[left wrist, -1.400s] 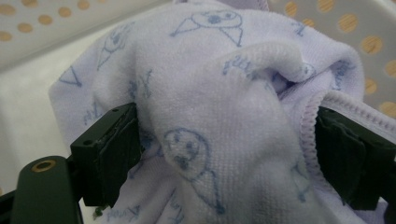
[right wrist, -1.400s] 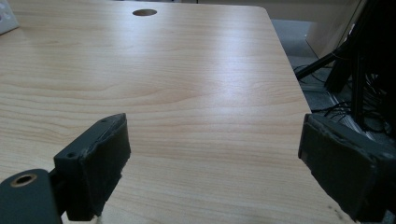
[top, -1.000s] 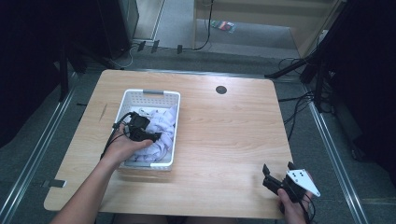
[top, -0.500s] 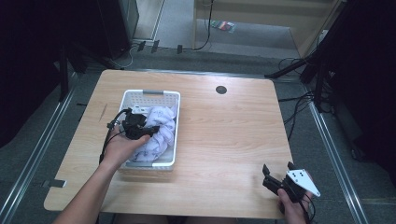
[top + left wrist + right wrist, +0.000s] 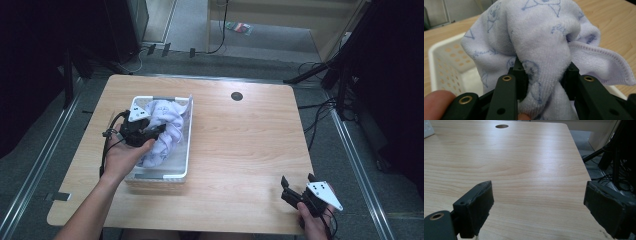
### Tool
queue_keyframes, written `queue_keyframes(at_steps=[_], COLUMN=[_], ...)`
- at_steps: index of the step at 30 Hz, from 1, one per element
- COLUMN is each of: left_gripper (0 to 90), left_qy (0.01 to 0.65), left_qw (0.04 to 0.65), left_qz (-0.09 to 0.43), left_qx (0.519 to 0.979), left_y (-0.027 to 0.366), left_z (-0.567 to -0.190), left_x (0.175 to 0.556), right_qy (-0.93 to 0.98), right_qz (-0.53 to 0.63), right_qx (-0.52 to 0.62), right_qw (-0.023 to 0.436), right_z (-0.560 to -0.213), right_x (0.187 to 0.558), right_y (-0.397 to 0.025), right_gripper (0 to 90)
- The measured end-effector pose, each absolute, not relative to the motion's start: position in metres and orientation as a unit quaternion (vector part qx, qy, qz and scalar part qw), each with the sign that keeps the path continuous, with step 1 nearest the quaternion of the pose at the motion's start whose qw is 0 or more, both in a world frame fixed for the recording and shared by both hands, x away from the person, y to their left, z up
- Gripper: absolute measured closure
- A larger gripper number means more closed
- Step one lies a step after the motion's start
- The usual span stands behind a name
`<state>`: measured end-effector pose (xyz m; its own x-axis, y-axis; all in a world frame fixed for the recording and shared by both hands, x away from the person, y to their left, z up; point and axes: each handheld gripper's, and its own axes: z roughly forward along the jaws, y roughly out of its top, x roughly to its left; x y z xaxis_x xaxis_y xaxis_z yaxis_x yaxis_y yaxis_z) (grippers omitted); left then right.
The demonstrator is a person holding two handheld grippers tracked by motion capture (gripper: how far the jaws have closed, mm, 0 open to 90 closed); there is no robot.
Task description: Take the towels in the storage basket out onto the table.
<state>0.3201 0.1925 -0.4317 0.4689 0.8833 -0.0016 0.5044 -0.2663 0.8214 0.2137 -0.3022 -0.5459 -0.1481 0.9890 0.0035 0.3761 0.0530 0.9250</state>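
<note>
A pale lilac towel [image 5: 165,127] with blue printed figures hangs bunched over a white perforated basket [image 5: 183,172] on the left half of the table. My left gripper [image 5: 156,131] is shut on the towel [image 5: 541,50], with a fold pinched between its two black jaws and lifted above the basket [image 5: 441,52]. My right gripper [image 5: 297,183] rests near the table's front right corner, held in a hand. Its jaws stand wide apart over bare wood, and the right gripper [image 5: 539,207] holds nothing.
A round cable hole [image 5: 236,95] lies near the table's far edge and appears again [image 5: 501,126] ahead of the right gripper. Cables and dark stands crowd the floor to the right of the table. Bare wood spans the table's middle and right.
My left gripper has risen and drawn back toward the basket's left side, pulling the towel up out of the basket. The right gripper has stayed put.
</note>
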Motion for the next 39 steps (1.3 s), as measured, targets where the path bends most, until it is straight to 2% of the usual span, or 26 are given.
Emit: queue_keyframes(at_steps=[15, 27, 39], left_gripper=[65.3, 65.0, 64.8], left_qy=[0.443, 0.419, 0.404], left_qw=[0.445, 0.455, 0.475], left_qz=[0.272, 0.278, 0.263], left_qx=[0.729, 0.735, 0.736], left_y=[0.19, 0.157, 0.125], left_z=[-0.392, -0.375, -0.368], left_x=[0.305, 0.301, 0.301], right_qy=[0.629, 0.629, 0.629], right_qz=[0.423, 0.423, 0.425], right_qx=[0.543, 0.543, 0.544], right_qw=[0.362, 0.362, 0.359], right_z=[-0.546, -0.546, -0.546], right_x=[0.214, 0.214, 0.214], right_y=[-0.302, -0.302, -0.302], right_gripper=[9.2, 9.2, 9.2])
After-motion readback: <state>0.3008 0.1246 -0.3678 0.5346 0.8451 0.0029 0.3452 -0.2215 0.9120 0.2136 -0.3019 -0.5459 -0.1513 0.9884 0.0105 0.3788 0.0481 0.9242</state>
